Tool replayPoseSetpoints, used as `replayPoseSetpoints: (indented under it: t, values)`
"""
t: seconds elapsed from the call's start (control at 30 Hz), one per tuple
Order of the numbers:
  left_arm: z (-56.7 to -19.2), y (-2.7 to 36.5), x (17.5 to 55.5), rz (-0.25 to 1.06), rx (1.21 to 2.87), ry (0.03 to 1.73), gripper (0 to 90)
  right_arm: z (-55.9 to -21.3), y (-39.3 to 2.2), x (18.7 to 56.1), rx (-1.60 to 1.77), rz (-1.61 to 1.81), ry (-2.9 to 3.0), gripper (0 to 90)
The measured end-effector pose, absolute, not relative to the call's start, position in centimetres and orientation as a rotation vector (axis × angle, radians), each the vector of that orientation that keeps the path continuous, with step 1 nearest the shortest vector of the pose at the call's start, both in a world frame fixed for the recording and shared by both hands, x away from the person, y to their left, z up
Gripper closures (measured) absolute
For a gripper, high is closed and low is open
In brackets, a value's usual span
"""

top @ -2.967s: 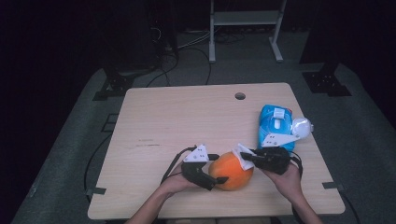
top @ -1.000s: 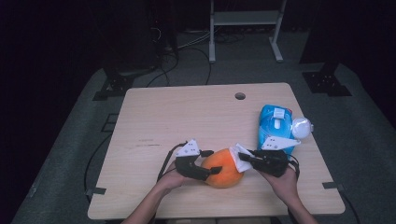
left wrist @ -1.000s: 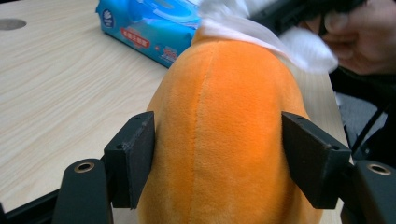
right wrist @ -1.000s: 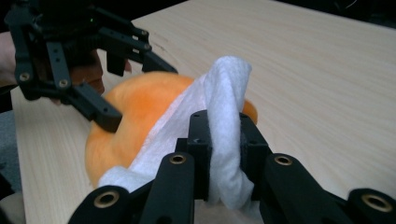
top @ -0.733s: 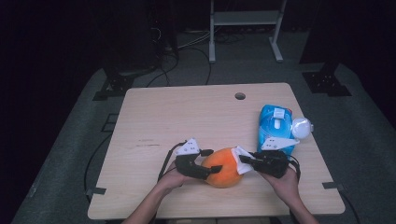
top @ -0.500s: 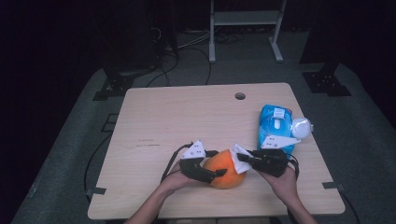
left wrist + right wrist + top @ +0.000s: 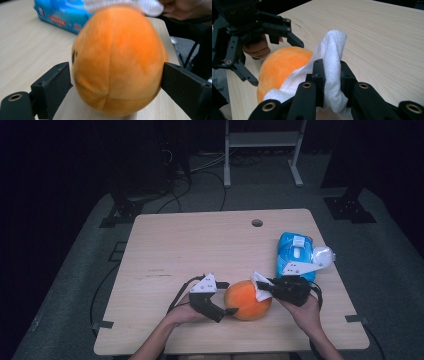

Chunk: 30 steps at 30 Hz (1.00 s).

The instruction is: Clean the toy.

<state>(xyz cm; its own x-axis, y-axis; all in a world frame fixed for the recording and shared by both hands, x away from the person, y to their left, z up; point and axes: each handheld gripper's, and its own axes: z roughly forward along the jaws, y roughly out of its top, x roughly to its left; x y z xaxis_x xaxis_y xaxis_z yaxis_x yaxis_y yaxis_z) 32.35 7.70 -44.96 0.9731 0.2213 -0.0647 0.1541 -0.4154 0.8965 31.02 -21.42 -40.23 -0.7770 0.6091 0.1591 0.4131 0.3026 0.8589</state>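
An orange plush ball (image 7: 247,300) rests on the table (image 7: 200,245) near its front edge. My left gripper (image 7: 227,298) reaches it from the left. Its jaws have just been opening and now stand on either side of the ball (image 7: 117,62), no longer squeezing it. My right gripper (image 7: 263,290) comes from the right, shut on a white wipe (image 7: 334,50). The wipe (image 7: 259,287) lies against the ball's upper right side (image 7: 279,67).
A blue pack of wipes (image 7: 295,255) with a white lid lies at the right of the table, just behind my right hand. A clear bottle or bag (image 7: 322,255) sits at its right. A small round hole (image 7: 257,223) is in the table's far edge.
The left gripper's jaws have spread apart around the orange ball, releasing their squeeze. Both hands stay where they were; the wipe remains on the ball.
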Motion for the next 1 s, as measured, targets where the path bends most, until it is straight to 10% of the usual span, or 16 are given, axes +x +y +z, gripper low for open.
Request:
replayPoseSetpoints:
  t: [0.17,0.4,1.0]
  values:
    - [-46.2,6.8,32.5,0.027,2.034,0.265,6.2,-40.2,-21.1,31.0,0.923,1.464,2.382,77.9]
    - [-43.1,7.6,32.0,0.081,1.935,0.299,31.1,-39.5,-21.5,30.8,0.946,1.489,2.322,78.3]
    - [-41.8,7.9,31.9,0.108,1.944,0.331,25.7,-40.8,-20.3,31.8,1.030,1.603,2.382,78.7]
